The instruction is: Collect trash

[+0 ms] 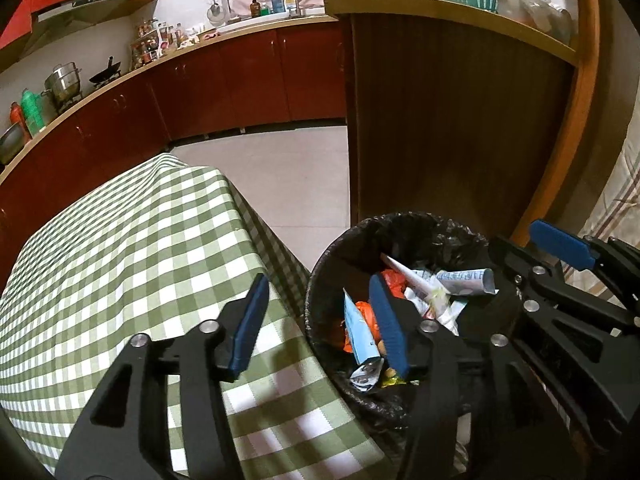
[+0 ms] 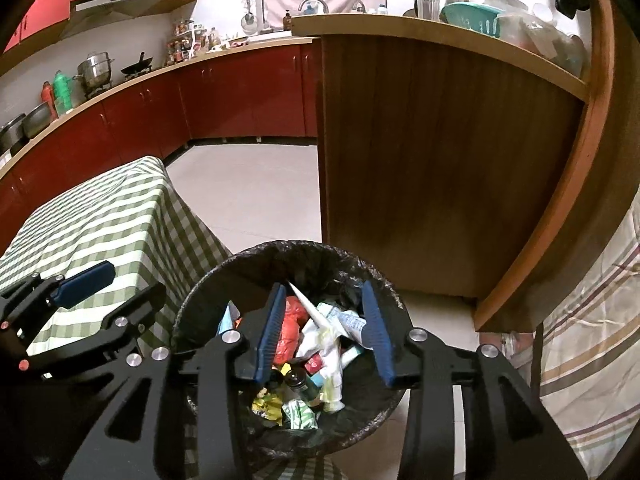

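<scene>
Bottle (image 2: 297,381) (right wrist view only) lies in bin (image 2: 384,280).

Left tool (image 1: 320,320) and right tool (image 2: 324,334) both gape, empty.

Green-checked tablecloth (image 1: 132,248) lies bare; bin (image 2: 208,280) on floor (image 2: 256,196).

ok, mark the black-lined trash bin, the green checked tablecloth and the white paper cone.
black-lined trash bin (image 2: 240,258): right wrist view, far rim.
green checked tablecloth (image 1: 132,232): left wrist view, top surface.
white paper cone (image 2: 310,308): right wrist view, mid-shaft.
</scene>
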`<action>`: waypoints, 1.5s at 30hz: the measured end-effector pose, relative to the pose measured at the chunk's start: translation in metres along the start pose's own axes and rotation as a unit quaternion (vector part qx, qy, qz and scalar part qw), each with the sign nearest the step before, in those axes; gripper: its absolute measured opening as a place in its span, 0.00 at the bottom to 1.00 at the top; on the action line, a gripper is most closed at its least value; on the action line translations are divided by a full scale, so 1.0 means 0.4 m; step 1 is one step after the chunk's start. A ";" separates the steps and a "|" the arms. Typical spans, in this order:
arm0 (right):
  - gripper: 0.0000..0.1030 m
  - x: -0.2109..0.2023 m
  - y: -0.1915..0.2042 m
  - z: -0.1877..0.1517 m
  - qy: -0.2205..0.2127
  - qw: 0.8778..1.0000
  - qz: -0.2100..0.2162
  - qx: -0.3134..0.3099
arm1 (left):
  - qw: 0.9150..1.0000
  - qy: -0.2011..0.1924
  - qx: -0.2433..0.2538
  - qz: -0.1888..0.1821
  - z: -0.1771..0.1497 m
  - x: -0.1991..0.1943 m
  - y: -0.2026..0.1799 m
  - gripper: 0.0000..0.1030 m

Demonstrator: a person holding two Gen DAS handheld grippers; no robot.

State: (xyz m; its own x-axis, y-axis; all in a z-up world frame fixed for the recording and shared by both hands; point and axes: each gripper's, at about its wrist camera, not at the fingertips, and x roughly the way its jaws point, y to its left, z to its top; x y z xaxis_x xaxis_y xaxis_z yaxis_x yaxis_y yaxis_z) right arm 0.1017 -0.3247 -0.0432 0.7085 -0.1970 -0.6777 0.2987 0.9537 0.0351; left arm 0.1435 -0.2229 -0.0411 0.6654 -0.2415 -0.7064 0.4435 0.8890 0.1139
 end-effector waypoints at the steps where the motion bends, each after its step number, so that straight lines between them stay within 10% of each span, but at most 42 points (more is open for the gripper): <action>1: 0.40 -0.003 0.001 0.001 -0.001 1.000 0.000 0.000 | 1.000 -0.001 -0.001 -0.001 0.000 -0.003 0.002 0.52; 45: 0.62 -0.319 0.100 -0.101 -0.078 0.996 -0.008 -0.034 | 0.995 -0.069 -0.073 0.028 -0.169 -0.360 0.178 0.79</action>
State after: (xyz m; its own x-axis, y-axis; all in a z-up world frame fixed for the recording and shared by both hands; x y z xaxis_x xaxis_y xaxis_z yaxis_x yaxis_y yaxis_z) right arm -0.0028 -0.2522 0.0151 0.7970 -0.2397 -0.5544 0.2702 0.9624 -0.0276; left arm 0.0386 -0.0986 0.0214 0.7668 -0.2328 -0.5982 0.3190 0.9469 0.0405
